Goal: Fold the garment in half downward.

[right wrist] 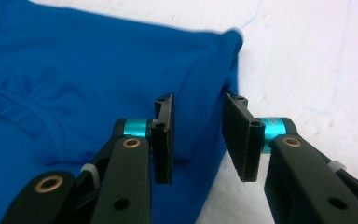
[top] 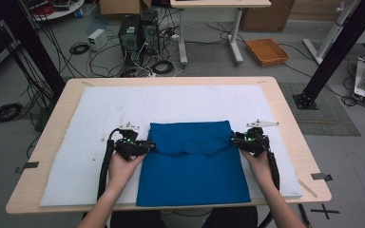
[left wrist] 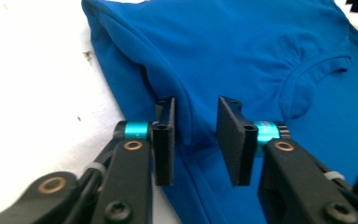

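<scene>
A blue shirt (top: 192,161) lies folded on the white mat (top: 100,109), its upper part turned down so the neckline (top: 209,153) faces up. My left gripper (top: 149,146) is at the fold's left edge. In the left gripper view its jaws (left wrist: 196,121) stand apart around a raised ridge of the blue cloth (left wrist: 242,42) without pinching it. My right gripper (top: 235,141) is at the fold's right edge. In the right gripper view the jaws (right wrist: 198,121) also stand apart, with the corner of the shirt (right wrist: 74,70) between them, not squeezed.
The mat covers most of a light wooden table (top: 285,104). Beyond the far edge the floor holds cables, computer towers (top: 138,31) and an orange tray (top: 267,51). Black frame posts (top: 335,52) stand at both sides. Bare mat surrounds the shirt.
</scene>
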Demonstrator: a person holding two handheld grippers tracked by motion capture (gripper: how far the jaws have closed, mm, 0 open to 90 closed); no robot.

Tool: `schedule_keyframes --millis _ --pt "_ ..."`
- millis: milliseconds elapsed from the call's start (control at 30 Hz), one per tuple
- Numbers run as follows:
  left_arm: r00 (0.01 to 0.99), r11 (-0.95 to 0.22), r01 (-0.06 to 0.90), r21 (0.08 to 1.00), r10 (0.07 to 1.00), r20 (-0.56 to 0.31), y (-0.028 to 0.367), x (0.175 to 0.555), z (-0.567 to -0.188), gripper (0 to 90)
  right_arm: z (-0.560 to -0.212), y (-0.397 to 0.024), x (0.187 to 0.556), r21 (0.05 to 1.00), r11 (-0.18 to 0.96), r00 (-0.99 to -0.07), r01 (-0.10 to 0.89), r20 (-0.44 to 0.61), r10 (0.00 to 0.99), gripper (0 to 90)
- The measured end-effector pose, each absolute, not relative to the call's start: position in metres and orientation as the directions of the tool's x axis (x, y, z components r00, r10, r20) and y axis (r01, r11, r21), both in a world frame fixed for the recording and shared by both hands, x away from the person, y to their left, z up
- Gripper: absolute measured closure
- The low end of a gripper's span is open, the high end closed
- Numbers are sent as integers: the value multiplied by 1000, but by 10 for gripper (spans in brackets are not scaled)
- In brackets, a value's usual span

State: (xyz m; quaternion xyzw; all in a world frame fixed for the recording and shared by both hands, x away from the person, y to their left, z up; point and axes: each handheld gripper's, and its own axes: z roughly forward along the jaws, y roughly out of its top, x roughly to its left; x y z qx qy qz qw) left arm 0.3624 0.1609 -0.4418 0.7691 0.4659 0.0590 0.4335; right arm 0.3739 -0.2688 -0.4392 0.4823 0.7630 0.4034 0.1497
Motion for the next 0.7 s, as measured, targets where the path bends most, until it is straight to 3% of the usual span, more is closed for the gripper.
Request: schedule_keyframes --millis 200,300,333,400,700 --pt "570 -201 648 734 767 -293 160 363 -442 784 -446 -266 374 728 212 -478 652 177 860 697" --pt "577 -212 640 739 767 -280 161 364 -441 824 -446 -266 373 732 220 -489 645 174 855 795" --pt "580 -209 636 743 765 -281 161 364 -441 842 -445 -266 372 738 226 -493 636 163 855 865" --pt "584 -214 632 745 762 -278 161 364 -441 848 -445 -266 371 744 229 -495 628 156 855 897" --pt "596 -199 621 758 748 -292 162 362 -434 853 -438 -272 367 766 202 -501 610 175 847 899"
